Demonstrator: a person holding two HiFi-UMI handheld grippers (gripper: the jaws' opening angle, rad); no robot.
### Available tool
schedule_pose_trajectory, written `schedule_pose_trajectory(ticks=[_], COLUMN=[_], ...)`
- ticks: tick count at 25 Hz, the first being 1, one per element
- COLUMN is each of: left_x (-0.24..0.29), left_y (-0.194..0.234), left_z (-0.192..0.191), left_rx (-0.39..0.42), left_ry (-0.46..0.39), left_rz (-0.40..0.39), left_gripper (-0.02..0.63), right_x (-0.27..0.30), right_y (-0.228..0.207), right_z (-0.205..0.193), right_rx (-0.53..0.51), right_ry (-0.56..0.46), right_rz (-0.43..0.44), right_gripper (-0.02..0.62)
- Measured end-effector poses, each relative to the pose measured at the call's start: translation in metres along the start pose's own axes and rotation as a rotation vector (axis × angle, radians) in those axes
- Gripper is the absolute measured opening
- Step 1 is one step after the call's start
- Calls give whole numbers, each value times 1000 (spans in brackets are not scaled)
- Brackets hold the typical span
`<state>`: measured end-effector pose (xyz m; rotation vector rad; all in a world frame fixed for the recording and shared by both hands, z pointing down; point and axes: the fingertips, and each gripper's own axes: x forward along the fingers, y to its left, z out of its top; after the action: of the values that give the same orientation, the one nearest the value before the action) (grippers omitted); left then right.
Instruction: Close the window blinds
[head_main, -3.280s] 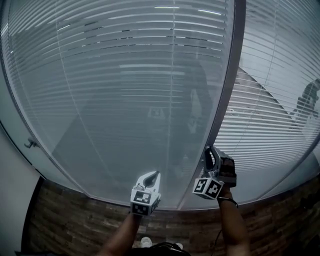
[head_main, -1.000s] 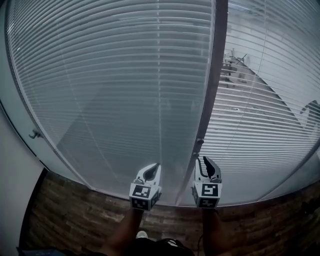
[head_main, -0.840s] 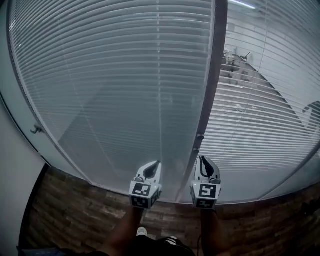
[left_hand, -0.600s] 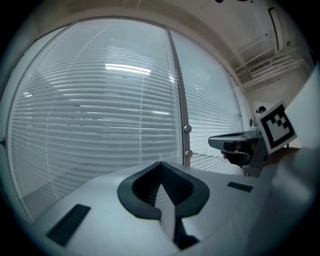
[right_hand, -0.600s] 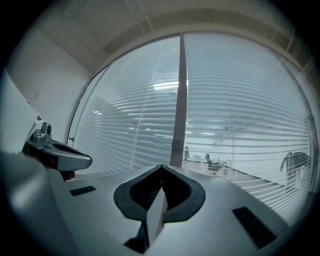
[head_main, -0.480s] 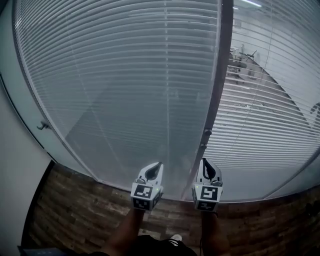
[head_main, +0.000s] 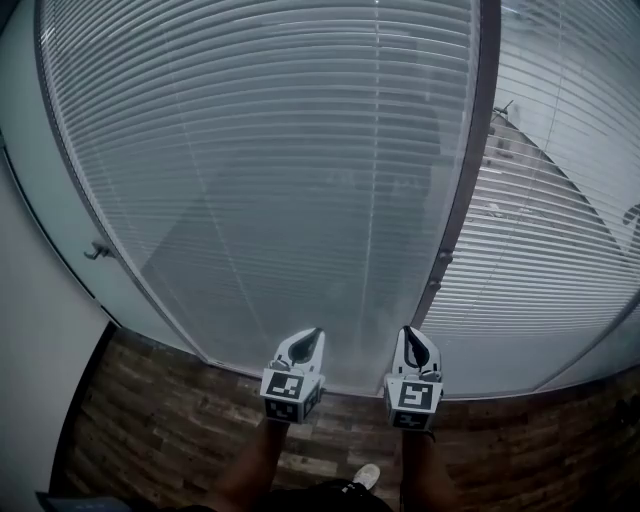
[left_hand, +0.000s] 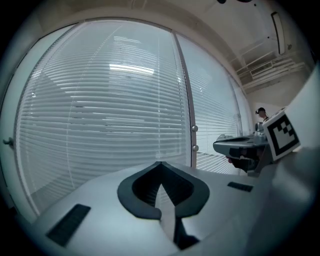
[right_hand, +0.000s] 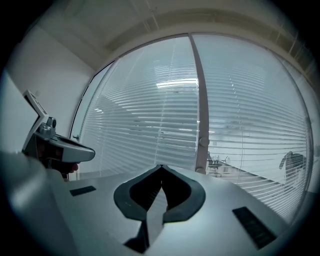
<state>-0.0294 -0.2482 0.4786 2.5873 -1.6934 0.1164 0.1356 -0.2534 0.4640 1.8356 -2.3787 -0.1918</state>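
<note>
The right gripper (head_main: 413, 332) had come away from the knobs (head_main: 444, 256) on the dark mullion (head_main: 470, 170) and dropped level with the left gripper (head_main: 312, 333); its fingers, apart a second earlier, had met on nothing; the left fingers were likewise pressed together and empty. The left blind (head_main: 270, 170), straight ahead of both grippers and untouched, had let the room show through seconds before and now read as a near-opaque sheet, so that pane looked done; the right blind (head_main: 560, 230), past the mullion, still showed desks between its slats and probably remained to be shut. Counted: two grippers; two blinds; one mullion; two knobs.
</note>
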Motion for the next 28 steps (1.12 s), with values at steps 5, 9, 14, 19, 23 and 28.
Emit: schedule_pose_trajectory(ticks=[5,9,14,19,23,28], left_x=[-35,-66,-104,-144,-168,-192], left_y=[30,49,63,62,55,43], left_z=[-16,-14,-24,-19,-34,-43], left_rx=[-10,-24,-39,-25,-16,-15], left_ry=[26,17,20,0,-1,7], left_rz=[-15,-1,-15,-15,-66,-112], left_gripper=[-5,-5,-5,-5,-5,-5], right_x=[-21,-41,-65,-93,-123,-150], right_y=[18,38,81,120,139,164], right_z=[6,10,13,-3,-4,-12], right_rx=[48,57,9,17,9,31], right_ry=[34,31,7,44,68,102], right_rz=[-69,-90,-79,-75,-109,-96], right_gripper=[3,3,3,3,3,3])
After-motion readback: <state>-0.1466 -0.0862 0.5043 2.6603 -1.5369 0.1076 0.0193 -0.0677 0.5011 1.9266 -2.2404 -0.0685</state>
